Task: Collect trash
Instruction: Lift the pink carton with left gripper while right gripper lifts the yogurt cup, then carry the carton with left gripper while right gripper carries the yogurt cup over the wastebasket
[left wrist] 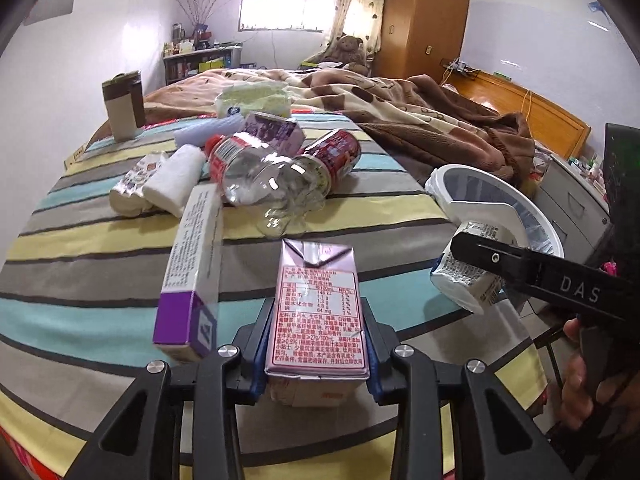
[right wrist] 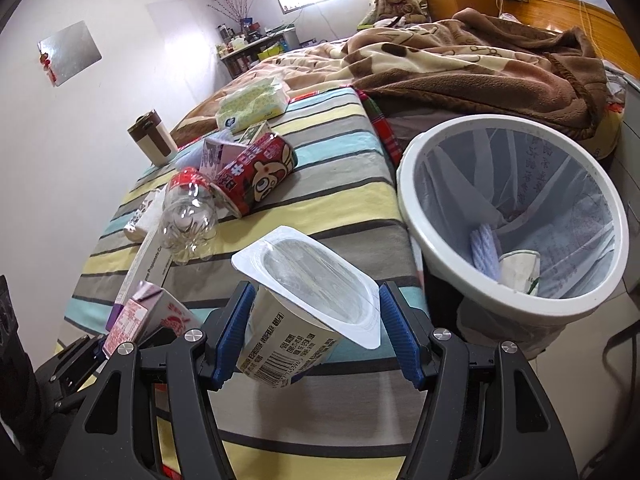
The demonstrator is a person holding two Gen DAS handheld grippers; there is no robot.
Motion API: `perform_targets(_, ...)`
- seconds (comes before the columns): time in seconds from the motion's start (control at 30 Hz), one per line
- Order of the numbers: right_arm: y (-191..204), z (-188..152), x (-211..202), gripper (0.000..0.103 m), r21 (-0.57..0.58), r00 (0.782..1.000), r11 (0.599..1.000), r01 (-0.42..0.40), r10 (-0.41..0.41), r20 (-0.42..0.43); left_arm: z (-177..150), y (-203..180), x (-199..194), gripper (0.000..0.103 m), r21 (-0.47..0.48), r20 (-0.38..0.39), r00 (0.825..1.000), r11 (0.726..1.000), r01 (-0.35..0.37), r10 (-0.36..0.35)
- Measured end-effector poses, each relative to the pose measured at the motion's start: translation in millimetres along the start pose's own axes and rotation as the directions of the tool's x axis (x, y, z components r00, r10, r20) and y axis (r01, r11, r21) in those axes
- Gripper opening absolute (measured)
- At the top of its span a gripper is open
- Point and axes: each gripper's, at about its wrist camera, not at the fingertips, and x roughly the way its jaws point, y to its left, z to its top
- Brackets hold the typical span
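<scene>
While clamped in left tool (left wrist: 318, 344), pink drink carton (left wrist: 318, 312) over striped bed (left wrist: 100, 248). Right tool (right wrist: 314, 330) closed on yogurt cup (right wrist: 296, 312), beside lined white bin (right wrist: 516, 304). Clear bottle (left wrist: 264, 178), red can (right wrist: 256, 176) lying on bed.

We see a bedsheet (left wrist: 360, 200) striped in yellow, grey and turquoise with thin black lines. On it lie a pink drink carton (left wrist: 316, 312) printed in red, a white box (left wrist: 192, 276) with a purple end, and a red can (right wrist: 256, 176) bearing a cartoon face. The white bin (right wrist: 508, 300) holds a translucent liner. Beyond, a brown and cream blanket (left wrist: 420, 120).
</scene>
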Motion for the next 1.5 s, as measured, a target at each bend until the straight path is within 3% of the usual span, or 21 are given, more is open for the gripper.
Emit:
perform_targets(0.5,-38,26,-37,0.065,0.045,0.992,0.998,0.041,-0.046,0.116,45,-44,-14,0.037,0.072,0.097,0.991,0.994,0.082,-0.088)
perform_targets(0.83,-66,42,-54,0.065,0.079,0.978,0.992,0.103,-0.115,0.176,81,-87,-3,0.037,0.129,0.111,0.980,0.980,0.153,-0.168)
perform_targets(1.17,-97,51,-54,0.065,0.114,0.964,0.978,0.176,-0.195,0.180,104,-132,20,0.037,0.179,0.085,0.962,0.954,0.242,-0.260)
perform_targets(1.5,-125,56,-34,0.065,0.134,0.958,0.959,0.249,-0.264,0.110,121,-162,56,0.037,0.209,0.040,0.947,0.929,0.305,-0.320)
